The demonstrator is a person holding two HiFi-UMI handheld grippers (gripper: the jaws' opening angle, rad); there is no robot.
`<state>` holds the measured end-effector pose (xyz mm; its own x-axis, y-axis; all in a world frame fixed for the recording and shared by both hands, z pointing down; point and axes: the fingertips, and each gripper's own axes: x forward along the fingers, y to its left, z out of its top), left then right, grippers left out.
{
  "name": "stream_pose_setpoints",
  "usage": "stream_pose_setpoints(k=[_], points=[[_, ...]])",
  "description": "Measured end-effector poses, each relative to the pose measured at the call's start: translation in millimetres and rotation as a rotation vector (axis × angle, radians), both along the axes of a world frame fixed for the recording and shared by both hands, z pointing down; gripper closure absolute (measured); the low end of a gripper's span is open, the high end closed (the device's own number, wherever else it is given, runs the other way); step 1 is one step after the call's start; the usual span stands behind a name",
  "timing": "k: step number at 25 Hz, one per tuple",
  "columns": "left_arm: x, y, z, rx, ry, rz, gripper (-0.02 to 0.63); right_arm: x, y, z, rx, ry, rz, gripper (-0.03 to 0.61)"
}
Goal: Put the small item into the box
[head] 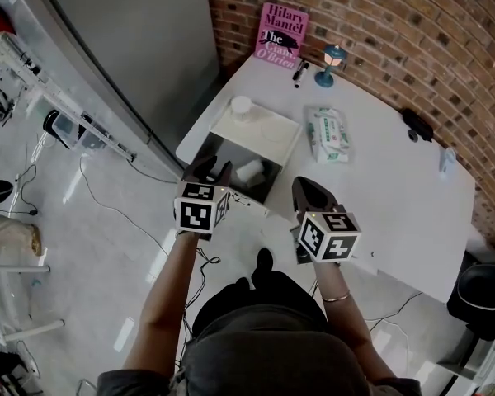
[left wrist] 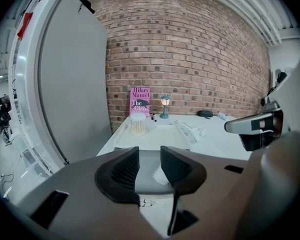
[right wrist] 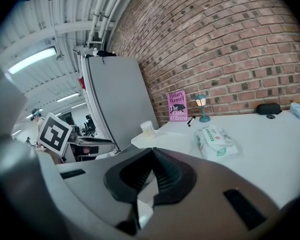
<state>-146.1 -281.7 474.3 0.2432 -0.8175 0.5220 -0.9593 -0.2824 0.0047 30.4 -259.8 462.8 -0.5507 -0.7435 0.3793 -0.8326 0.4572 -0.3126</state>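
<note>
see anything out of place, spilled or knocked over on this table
Nothing stands out. The box is open with a small white item inside, the wipes pack lies flat, the book leans on the brick wall, and nothing looks spilled.

Left gripper [left wrist: 150,160] parted, right gripper [right wrist: 151,153] closed.

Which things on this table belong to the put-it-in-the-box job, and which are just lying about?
Job in hand: box; small white item, already lying inside it.

Lying about: pink book; small lamp; pen; wipes pack; white cup.
</note>
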Motion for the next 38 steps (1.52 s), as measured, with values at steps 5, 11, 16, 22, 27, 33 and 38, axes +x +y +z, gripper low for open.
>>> stream_pose_setpoints(k=[5,11,16,22,27,33,38], points=[[-8,9,-11,0.054,0.042,-0.053,0.49,-5,1,-2,0.006,0.002,-0.017,0.572],[-23,21,-21,0.115,0.094,-0.126,0.528,-14,0,-8,0.015,-0.01,-0.043,0.572],[-35,33,-26,0.149,0.13,-0.174,0.545,-21,0,-10,0.015,-0.019,-0.061,0.572],[-48,44,-33,0.188,0.151,-0.226,0.557,-29,0,-14,0.027,-0.016,-0.086,0.572],[-59,51,-34,0.21,0.186,-0.264,0.575,-34,1,-16,0.033,-0.025,-0.109,0.572],[-65,58,-34,0.219,0.202,-0.286,0.581,-39,3,-18,0.051,-0.018,-0.13,0.574],[-65,58,-35,0.224,0.202,-0.294,0.581,-34,0,-20,0.08,0.027,-0.107,0.575]])
